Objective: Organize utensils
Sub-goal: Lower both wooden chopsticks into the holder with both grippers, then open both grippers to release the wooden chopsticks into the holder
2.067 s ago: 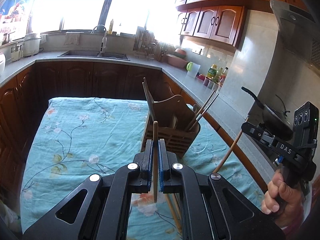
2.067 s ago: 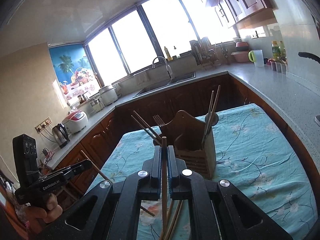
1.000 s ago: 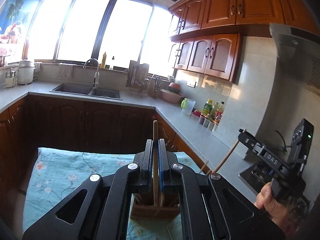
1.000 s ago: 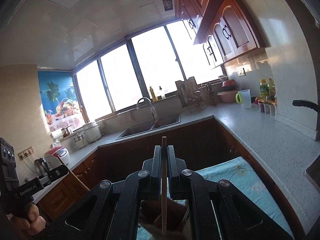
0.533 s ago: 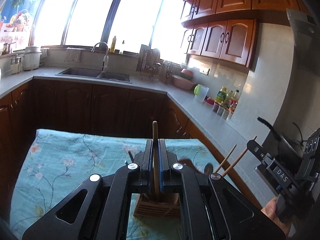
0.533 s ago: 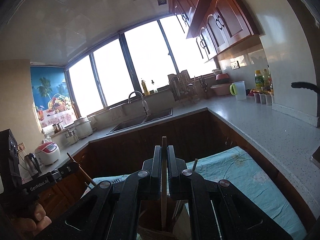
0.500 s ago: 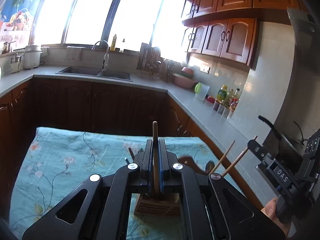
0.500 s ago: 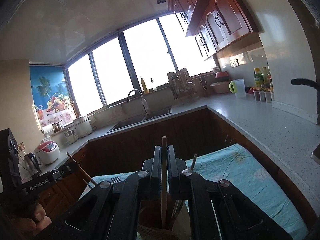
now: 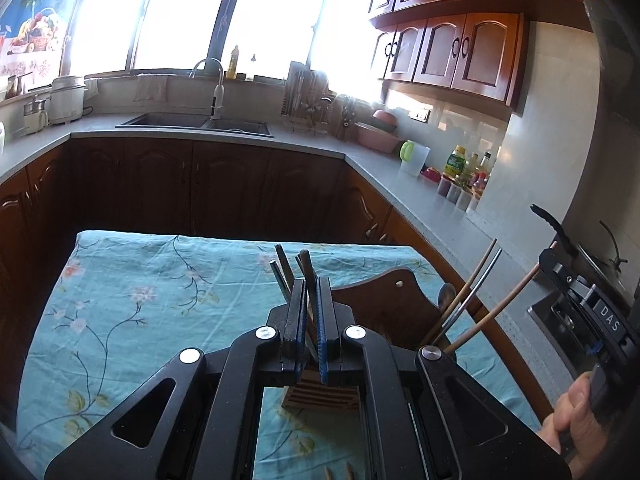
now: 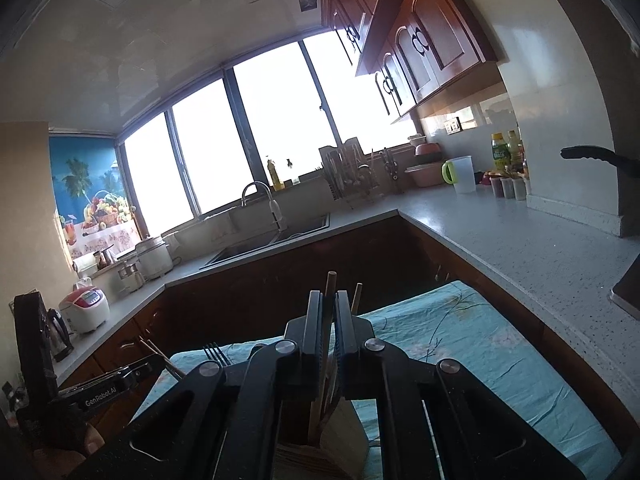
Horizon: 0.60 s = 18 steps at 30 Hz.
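Note:
My left gripper is shut on a wooden chopstick that leans slightly and runs down into the wooden utensil holder right below. Dark utensil handles stand in the holder's left part, and chopsticks and a metal handle in its right part. My right gripper is shut on another chopstick, whose lower end reaches into the holder. Each gripper also shows at the edge of the other's view: right gripper, left gripper.
The holder stands on a table with a teal flowered cloth. Two chopstick tips lie on the cloth near me. A fork sticks up from the holder. A grey countertop with bottles and a pan handle runs along the right.
Both grippers have sunk toward the holder with their chopsticks. The left view has tipped down, and more of the table and holder shows. The left chopstick now leans.

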### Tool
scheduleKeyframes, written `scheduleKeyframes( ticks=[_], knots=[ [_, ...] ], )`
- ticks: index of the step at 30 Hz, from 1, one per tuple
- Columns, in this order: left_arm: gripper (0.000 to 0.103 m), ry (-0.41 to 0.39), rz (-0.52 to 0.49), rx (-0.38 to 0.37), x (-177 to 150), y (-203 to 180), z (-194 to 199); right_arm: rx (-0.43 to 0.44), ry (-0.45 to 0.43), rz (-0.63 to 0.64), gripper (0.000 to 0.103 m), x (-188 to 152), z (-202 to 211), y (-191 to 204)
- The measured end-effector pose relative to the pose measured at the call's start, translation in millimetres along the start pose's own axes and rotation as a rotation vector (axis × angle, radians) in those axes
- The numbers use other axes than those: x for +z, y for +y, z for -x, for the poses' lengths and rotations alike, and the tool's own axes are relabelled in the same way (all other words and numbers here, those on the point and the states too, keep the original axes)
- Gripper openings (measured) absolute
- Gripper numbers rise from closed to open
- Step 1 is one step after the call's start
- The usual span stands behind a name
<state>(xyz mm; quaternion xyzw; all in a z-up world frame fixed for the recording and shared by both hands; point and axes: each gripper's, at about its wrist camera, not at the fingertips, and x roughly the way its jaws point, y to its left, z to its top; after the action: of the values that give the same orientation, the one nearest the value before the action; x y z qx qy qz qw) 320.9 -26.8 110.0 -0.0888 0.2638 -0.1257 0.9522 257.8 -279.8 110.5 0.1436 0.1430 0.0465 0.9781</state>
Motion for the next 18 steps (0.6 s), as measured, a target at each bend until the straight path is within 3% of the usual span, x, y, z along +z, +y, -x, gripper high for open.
scheduleKeyframes(
  ticks=[5, 18],
  knots=[
    [0.004, 0.004, -0.001, -0.003, 0.4, 0.2, -0.1, -0.021, -0.023, -0.015, 0.006, -1.8, 5.6, -5.7],
    [0.004, 0.032, -0.009, -0.008, 1.4, -1.7, 1.6, 0.022, 0.088, -0.075, 0.008, -10.5, -14.9, -15.1]
  ],
)
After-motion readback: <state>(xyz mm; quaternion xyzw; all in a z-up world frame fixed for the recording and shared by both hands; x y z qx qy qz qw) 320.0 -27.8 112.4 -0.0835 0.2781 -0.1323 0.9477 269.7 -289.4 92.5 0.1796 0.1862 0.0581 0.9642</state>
